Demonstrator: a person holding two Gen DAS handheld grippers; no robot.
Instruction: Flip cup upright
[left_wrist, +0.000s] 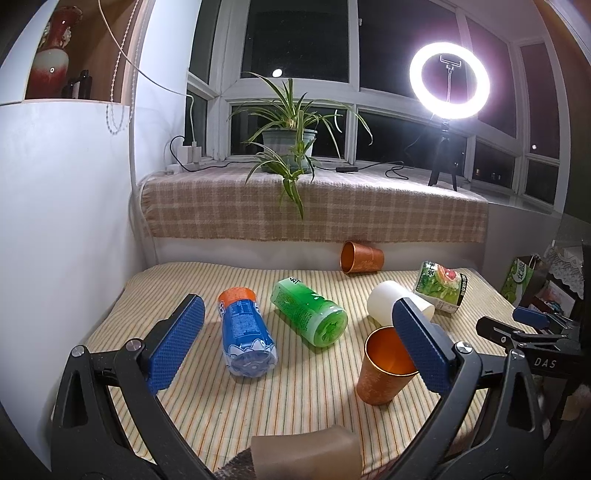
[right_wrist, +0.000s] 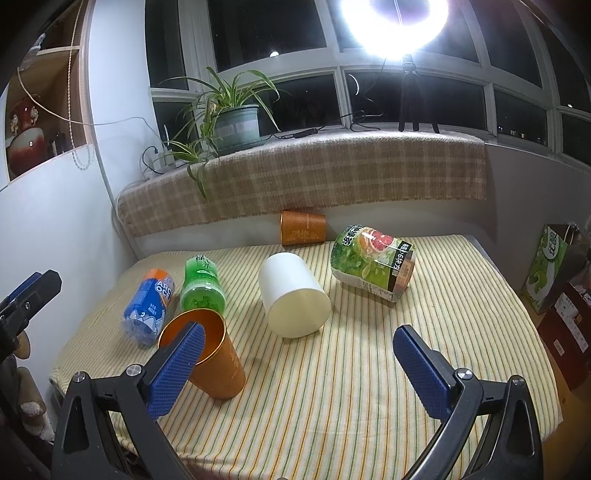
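An orange cup (left_wrist: 382, 369) stands upright, mouth up, on the striped cloth near the front; it also shows in the right wrist view (right_wrist: 218, 363). A second orange cup (left_wrist: 361, 257) lies on its side at the back, seen too in the right wrist view (right_wrist: 303, 228). A white cup (left_wrist: 388, 301) lies on its side, as the right wrist view (right_wrist: 293, 299) shows. My left gripper (left_wrist: 299, 328) is open, its right finger in front of the upright cup's rim. My right gripper (right_wrist: 299, 352) is open and empty, its left finger in front of that cup.
A blue bottle (left_wrist: 245, 332), a green bottle (left_wrist: 308, 312) and a green printed carton (left_wrist: 441, 286) lie on the striped table cloth (left_wrist: 295, 391). A brown object (left_wrist: 306, 454) sits at the front edge. A wall stands left; bags (right_wrist: 554, 269) stand right. A plant and ring light are on the sill.
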